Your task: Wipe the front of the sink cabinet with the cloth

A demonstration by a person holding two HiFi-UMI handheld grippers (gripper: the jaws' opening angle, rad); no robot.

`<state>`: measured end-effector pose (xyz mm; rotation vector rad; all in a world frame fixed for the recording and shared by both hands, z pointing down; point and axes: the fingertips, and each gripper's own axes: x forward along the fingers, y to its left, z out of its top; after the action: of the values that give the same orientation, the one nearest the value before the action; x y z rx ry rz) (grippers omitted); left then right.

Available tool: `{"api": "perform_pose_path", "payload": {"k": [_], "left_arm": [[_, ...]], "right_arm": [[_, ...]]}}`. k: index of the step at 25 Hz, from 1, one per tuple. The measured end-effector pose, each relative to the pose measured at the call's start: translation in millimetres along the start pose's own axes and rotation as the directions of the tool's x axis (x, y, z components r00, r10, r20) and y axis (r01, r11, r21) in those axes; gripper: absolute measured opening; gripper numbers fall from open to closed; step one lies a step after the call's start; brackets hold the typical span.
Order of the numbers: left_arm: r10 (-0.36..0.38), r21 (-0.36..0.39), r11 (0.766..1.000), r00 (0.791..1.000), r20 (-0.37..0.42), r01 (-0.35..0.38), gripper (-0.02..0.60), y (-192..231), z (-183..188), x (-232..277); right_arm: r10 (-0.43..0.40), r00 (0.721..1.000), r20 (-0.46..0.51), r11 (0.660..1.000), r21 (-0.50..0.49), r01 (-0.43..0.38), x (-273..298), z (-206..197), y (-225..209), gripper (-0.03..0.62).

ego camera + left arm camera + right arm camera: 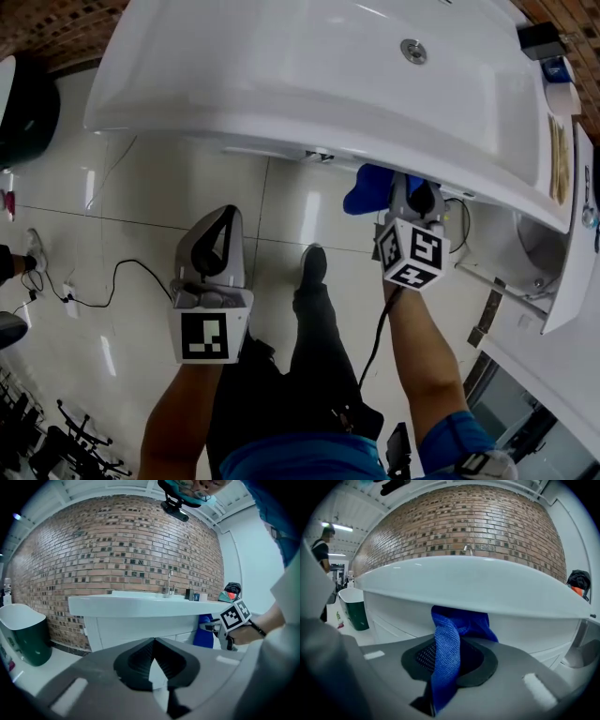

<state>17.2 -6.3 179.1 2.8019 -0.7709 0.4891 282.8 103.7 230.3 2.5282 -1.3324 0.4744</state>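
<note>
Under the white sink basin sits the white cabinet front, mostly hidden by the rim in the head view. My right gripper is shut on a blue cloth and holds it up under the basin's front edge. In the right gripper view the blue cloth runs between the jaws and bunches against the cabinet front. My left gripper hangs over the floor to the left, shut and holding nothing. From the left gripper view, the right gripper and the cloth appear at the cabinet's right end.
A dark green tub stands on the floor at the left. A black cable runs over the tiles. The person's leg and shoe are between the grippers. A white fixture stands right of the cabinet. A brick wall rises behind.
</note>
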Motion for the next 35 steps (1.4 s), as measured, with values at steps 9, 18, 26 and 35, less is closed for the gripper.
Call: {"api": "perform_pose_path", "payload": {"k": [9,18,26,35], "left_arm": [[0.092,-0.041,0.995,0.995,0.024,-0.091,0.003,79,-3,-25],[0.165,-0.066,0.985,0.986,0.03,-0.162,0.003,149,-10,-46],[0.211,-0.105,0.973,0.976,0.051,-0.205,0.003,209,-7,-57],[0.248,-0.106,0.964,0.969,0.016,-0.245,0.003,272,-24,-78]], "right_arm": [[0.142,0.99,0.012,0.989,-0.053,-0.141,19,14,121,0.08],[0.281,0.96,0.009,0.955,-0.101,-0.279,37,20,238,0.08],[0.392,0.92,0.0,0.905,-0.178,-0.386,50,31,340,0.08],[0.5,0.866,0.014,0.834,-0.276,-0.477,70,55,449,0.08]]}}
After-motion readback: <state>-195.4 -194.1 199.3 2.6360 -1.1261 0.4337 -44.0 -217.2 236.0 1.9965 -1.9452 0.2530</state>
